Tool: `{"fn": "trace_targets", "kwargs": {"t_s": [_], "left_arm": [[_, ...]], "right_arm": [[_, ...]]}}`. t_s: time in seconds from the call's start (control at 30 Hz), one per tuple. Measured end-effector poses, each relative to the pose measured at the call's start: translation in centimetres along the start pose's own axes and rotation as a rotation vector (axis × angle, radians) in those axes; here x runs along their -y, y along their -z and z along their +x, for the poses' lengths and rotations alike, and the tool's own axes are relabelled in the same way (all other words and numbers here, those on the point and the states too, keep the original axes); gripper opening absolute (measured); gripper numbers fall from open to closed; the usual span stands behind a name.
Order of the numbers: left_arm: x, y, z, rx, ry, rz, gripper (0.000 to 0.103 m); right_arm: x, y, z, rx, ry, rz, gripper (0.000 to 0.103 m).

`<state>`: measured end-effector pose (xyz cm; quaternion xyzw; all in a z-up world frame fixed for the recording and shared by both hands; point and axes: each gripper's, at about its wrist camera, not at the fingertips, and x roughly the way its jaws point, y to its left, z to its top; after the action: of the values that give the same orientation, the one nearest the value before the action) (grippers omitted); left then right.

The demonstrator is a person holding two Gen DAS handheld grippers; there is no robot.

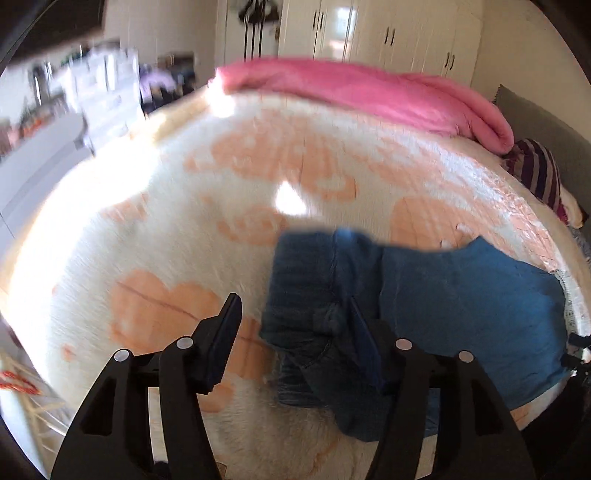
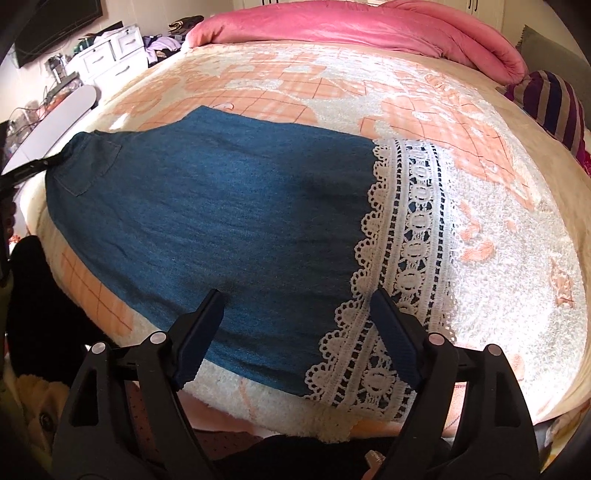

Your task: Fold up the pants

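Blue denim pants (image 2: 221, 206) with a white lace hem (image 2: 402, 236) lie flat on the bed near its front edge. In the left wrist view the waist end (image 1: 321, 317) is bunched and blurred, with the leg (image 1: 472, 306) stretching right. My left gripper (image 1: 291, 317) is open, its right finger (image 1: 364, 332) against the bunched waist. My right gripper (image 2: 295, 306) is open just above the leg, beside the lace hem, holding nothing. The other gripper's tip (image 2: 33, 166) shows at the waist corner.
The bed carries a cream and peach fleece blanket (image 2: 480, 206). A rolled pink duvet (image 2: 369, 26) lies along the far side, with a striped pillow (image 2: 554, 107) at the right. White drawers (image 2: 110, 55) stand at the left, wardrobes (image 1: 406, 33) behind.
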<state>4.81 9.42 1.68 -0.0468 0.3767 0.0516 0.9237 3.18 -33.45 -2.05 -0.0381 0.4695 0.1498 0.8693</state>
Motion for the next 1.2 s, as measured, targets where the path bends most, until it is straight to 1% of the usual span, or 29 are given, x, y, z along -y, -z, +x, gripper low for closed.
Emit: {"fn": "trace_targets", "kwargs": {"t_s": [0.03, 0.07, 0.1, 0.13, 0.2, 0.23, 0.27, 0.33, 0.37, 0.4, 0.47, 0.53, 0.57, 0.63, 0.73, 0.8, 0.87, 0.9, 0.93, 0.97, 1.0, 1.1, 1.17, 1.2], "left_arm": [[0.7, -0.3, -0.9, 0.031, -0.023, 0.036, 0.058], [1.9, -0.5, -1.9, 0.063, -0.038, 0.096, 0.058], [3.3, -0.6, -2.4, 0.074, -0.009, 0.141, 0.059], [4.2, -0.9, -2.6, 0.074, 0.027, 0.156, 0.061], [6.9, -0.9, -2.4, 0.045, 0.188, 0.173, 0.063], [8.1, -0.7, -1.9, 0.021, 0.254, 0.177, 0.063], [9.9, -0.3, -0.9, -0.029, 0.324, 0.185, 0.063], [11.9, 0.5, 0.3, -0.071, 0.37, 0.218, 0.063], [13.1, 1.1, 1.3, -0.1, 0.385, 0.247, 0.063], [13.7, 1.6, 2.2, -0.134, 0.391, 0.26, 0.063], [14.5, 3.0, 4.4, -0.221, 0.391, 0.273, 0.066], [14.8, 3.0, 4.6, -0.219, 0.374, 0.313, 0.067], [14.9, 2.5, 4.2, -0.217, 0.384, 0.319, 0.068], [14.9, 1.5, 3.3, -0.186, 0.415, 0.319, 0.068], [15.7, -1.5, 2.7, -0.138, 0.425, 0.337, 0.072], [16.8, -3.6, 3.4, -0.13, 0.467, 0.323, 0.072], [18.0, -5.3, 5.3, -0.159, 0.482, 0.293, 0.072], [18.5, -5.8, 6.4, -0.183, 0.486, 0.287, 0.072], [18.9, -6.4, 8.0, -0.207, 0.465, 0.278, 0.072], [19.3, -6.7, 9.1, -0.219, 0.438, 0.28, 0.072], [19.7, -7.0, 9.9, -0.23, 0.427, 0.285, 0.072], [20.0, -7.3, 12.9, -0.27, 0.406, 0.275, 0.072], [20.1, -7.2, 14.6, -0.293, 0.404, 0.261, 0.072], [20.2, -6.9, 15.2, -0.305, 0.412, 0.261, 0.072]], "right_arm": [[0.0, -0.1, -0.3, 0.02, -0.008, 0.011, 0.075], [0.0, -0.2, -1.0, 0.061, -0.042, 0.03, 0.075], [-0.1, -0.4, -1.3, 0.091, -0.078, 0.04, 0.076], [-0.2, -0.6, -1.5, 0.107, -0.104, 0.043, 0.077], [-0.7, -1.1, -1.1, 0.103, -0.093, 0.028, 0.077], [-0.9, -1.2, -0.8, 0.094, -0.085, 0.021, 0.077], [-0.9, -1.2, -0.3, 0.078, -0.088, 0.024, 0.077], [-0.5, -1.0, 0.6, 0.041, -0.094, 0.049, 0.077], [0.0, -0.7, 1.3, 0.006, -0.098, 0.077, 0.077], [0.5, -0.5, 1.6, -0.006, -0.119, 0.101, 0.077], [0.9, -0.5, 1.3, 0.0, -0.146, 0.127, 0.077], [1.0, -0.5, 1.0, 0.005, -0.161, 0.131, 0.077], [1.3, -0.6, 0.4, 0.026, -0.186, 0.143, 0.077], [2.5, -1.2, -1.4, 0.109, -0.221, 0.175, 0.077], [5.8, -3.6, -3.8, 0.213, -0.136, 0.218, 0.077], [8.3, -5.1, -3.9, 0.239, -0.136, 0.267, 0.077], [10.8, -6.6, -2.8, 0.218, -0.139, 0.322, 0.066], [12.0, -7.3, -1.7, 0.193, -0.136, 0.339, 0.057], [12.6, -7.7, -0.8, 0.172, -0.141, 0.349, 0.052], [13.6, -8.3, 0.8, 0.133, -0.15, 0.372, 0.049], [14.1, -8.4, 1.7, 0.109, -0.154, 0.378, 0.047], [14.7, -8.2, 4.5, 0.035, -0.177, 0.376, 0.047], [14.4, -7.6, 5.7, 0.011, -0.212, 0.374, 0.047], [14.3, -7.3, 5.7, 0.015, -0.21, 0.369, 0.045]]}}
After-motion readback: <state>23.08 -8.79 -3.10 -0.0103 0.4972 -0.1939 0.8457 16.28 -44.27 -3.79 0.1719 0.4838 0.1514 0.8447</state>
